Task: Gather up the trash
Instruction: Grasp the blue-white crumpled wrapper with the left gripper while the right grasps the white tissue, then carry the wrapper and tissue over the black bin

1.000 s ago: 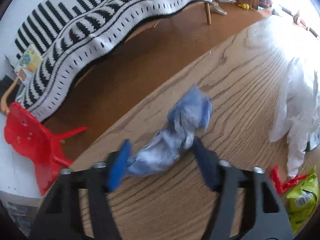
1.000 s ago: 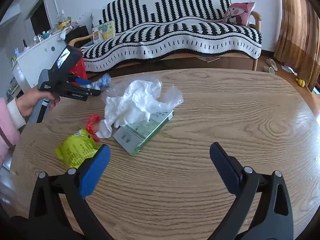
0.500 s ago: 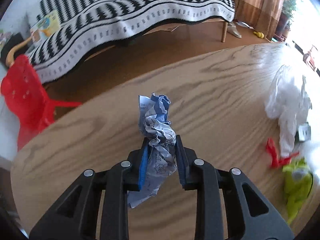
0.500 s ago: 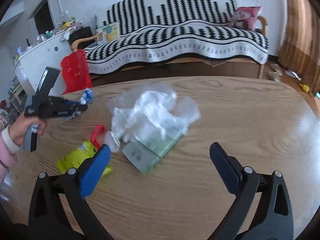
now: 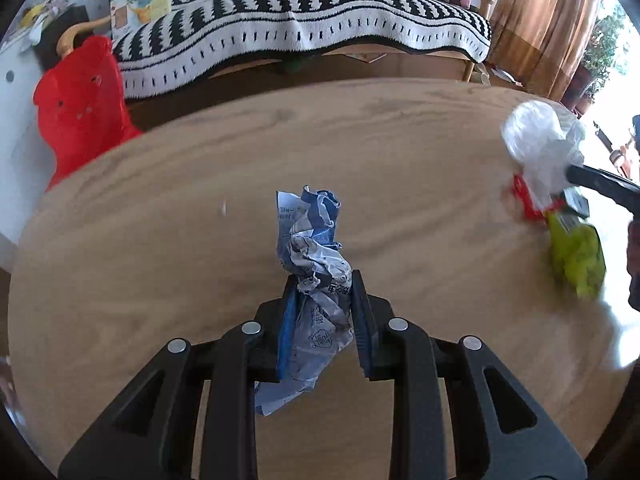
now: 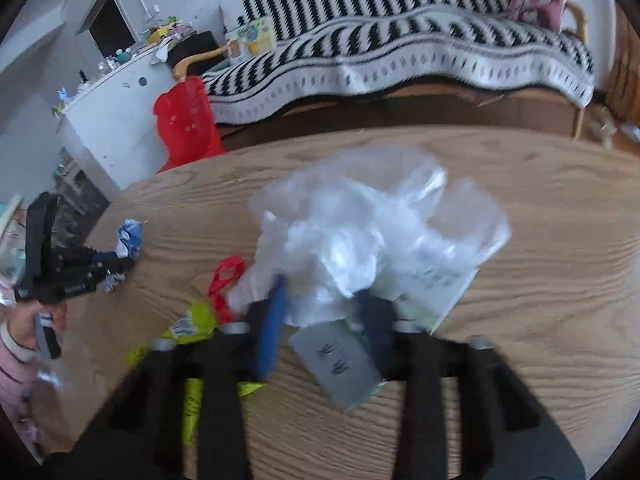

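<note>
The left gripper [image 5: 322, 312] has its blue-padded fingers [image 5: 287, 320] pinching a crumpled blue-and-white wrapper [image 5: 314, 256], which sticks up past the tips above the wooden counter [image 5: 160, 240]. The right gripper [image 6: 324, 312] has just been closing: its fingers [image 6: 272, 328] have drawn in around the lower edge of a clear plastic bag [image 6: 360, 232] lying mid-counter, though motion blur hides whether the pads actually press on it. Under the bag lies a flat pale-green box [image 6: 340, 364]. Just left of it sit a red scrap [image 6: 224, 280] and a lime-green snack packet [image 6: 192, 324]. A red plastic bag [image 5: 80, 104] stands beyond the counter's far-left edge, before a striped sofa [image 5: 300, 16]
</note>
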Demonstrator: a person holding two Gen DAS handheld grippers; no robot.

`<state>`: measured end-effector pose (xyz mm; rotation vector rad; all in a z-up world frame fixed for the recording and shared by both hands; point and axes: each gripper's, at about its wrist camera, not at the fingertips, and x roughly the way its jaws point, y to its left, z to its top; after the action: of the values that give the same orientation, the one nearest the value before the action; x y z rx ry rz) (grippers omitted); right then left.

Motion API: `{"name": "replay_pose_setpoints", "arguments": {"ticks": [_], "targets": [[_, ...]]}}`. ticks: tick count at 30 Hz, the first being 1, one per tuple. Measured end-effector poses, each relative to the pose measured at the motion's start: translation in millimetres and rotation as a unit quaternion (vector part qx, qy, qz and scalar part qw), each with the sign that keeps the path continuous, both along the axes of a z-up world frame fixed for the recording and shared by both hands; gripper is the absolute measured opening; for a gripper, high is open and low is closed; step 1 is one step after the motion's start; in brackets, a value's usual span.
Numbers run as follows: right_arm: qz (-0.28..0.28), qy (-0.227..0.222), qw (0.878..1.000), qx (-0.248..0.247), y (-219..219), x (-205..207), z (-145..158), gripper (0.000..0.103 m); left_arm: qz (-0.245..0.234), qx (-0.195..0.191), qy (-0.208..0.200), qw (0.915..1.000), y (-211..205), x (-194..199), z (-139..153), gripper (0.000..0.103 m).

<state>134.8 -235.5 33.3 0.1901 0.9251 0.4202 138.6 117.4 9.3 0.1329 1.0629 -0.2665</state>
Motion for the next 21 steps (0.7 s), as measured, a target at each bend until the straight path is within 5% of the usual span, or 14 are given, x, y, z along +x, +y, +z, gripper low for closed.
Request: {"name": "replay_pose_setpoints", "arguments": {"ticks": [2, 11, 21], "targets": [[0.001, -0.006, 1.000, -0.003, 1, -5, 3, 0.015, 0.002, 0.001, 0.003, 1.0000, 0, -11, 0, 0.025], [-0.050, -0.066, 0.997, 0.005, -29, -71, 51, 0.014, -0.007, 0.000, -0.023, 0.9997, -23, -65, 33, 0.025], [-0.103, -0.051, 0.993, 0.005, -63, -135, 50, 0.014, -0.005, -0.020, -0.045, 0.9988, -54, -122, 40, 0.025]]}}
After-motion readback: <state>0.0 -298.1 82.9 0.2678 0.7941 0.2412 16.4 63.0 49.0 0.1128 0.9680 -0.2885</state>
